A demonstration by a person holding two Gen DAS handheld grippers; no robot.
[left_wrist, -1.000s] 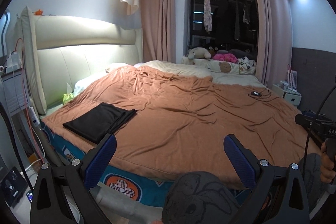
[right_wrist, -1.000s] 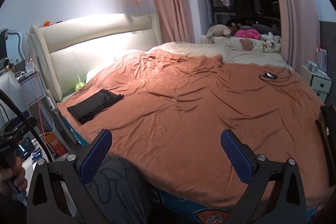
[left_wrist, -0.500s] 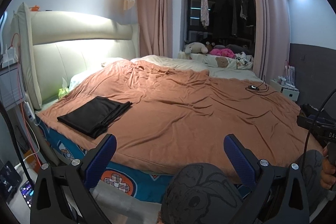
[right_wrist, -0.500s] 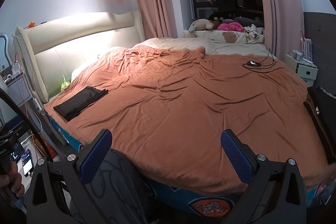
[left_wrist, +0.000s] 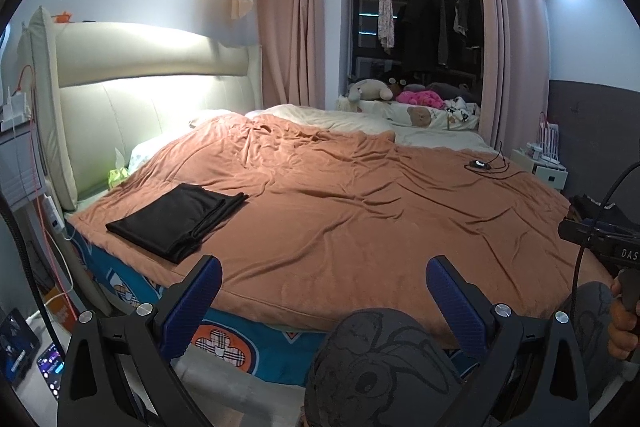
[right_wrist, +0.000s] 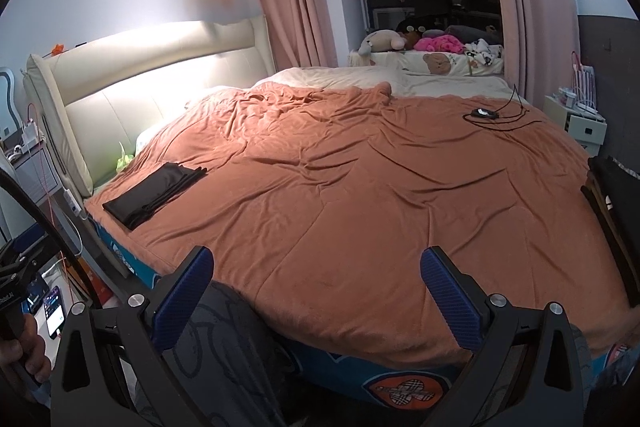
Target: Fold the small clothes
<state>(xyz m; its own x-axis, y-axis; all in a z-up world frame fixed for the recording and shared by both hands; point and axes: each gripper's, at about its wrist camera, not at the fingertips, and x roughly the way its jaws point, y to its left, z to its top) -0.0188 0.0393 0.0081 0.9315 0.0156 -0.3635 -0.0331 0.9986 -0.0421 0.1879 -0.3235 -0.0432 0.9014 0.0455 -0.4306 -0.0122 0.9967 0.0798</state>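
Left gripper: fingers spread wide, nothing between them, held off the near edge of the bed above the person's patterned grey knee. Right gripper: fingers likewise spread wide and empty, also short of the mattress edge. Folded black garment lies flat on the rust-orange blanket, at about ten o'clock from the left gripper and well apart from it; in the right wrist view it sits at about ten o'clock too, near the cream headboard. A small black device with cable rests on the blanket at one o'clock. Stuffed toys line the far side at twelve o'clock.
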